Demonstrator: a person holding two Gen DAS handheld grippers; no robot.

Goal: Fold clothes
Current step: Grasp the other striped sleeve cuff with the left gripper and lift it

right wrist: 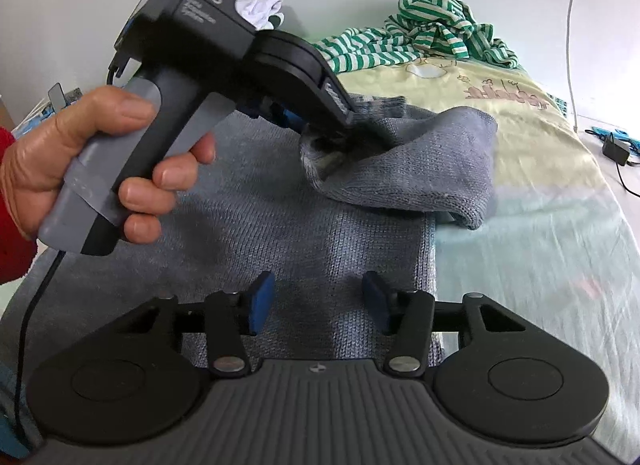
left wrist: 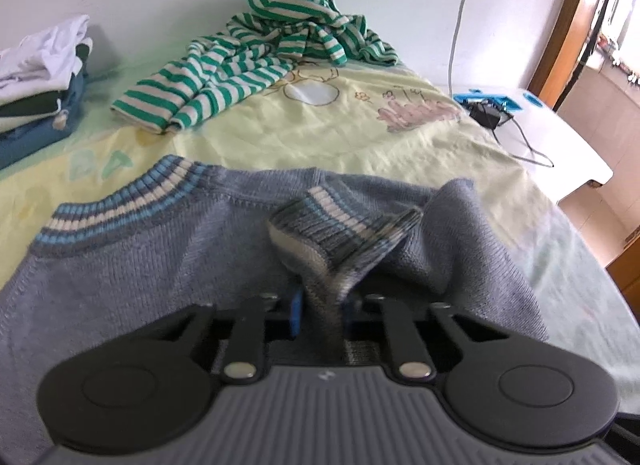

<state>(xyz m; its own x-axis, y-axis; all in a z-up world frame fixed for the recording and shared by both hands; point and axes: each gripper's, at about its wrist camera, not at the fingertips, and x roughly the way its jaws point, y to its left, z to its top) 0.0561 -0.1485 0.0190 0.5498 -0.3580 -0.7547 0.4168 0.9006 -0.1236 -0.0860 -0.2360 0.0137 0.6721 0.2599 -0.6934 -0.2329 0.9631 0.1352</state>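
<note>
A grey-blue knitted sweater (left wrist: 132,265) (right wrist: 280,233) with blue and cream striped ribbing lies flat on the bed. My left gripper (left wrist: 322,313) (right wrist: 340,133) is shut on the sweater's sleeve cuff (left wrist: 340,233), which bunches up between the pads. In the right wrist view a hand (right wrist: 80,153) holds that left gripper, and the pinched sleeve (right wrist: 420,169) is lifted over the sweater's body. My right gripper (right wrist: 318,305) stands open just above the sweater's body, near its right edge, with nothing gripped between its blue pads (right wrist: 260,301).
A crumpled green-and-white striped garment (left wrist: 260,53) (right wrist: 432,33) lies farther back on the yellow cartoon sheet (left wrist: 360,133). A stack of folded clothes (left wrist: 40,77) sits at the far left. A black charger with cable (left wrist: 488,113) lies on a white surface to the right, beyond the bed's edge.
</note>
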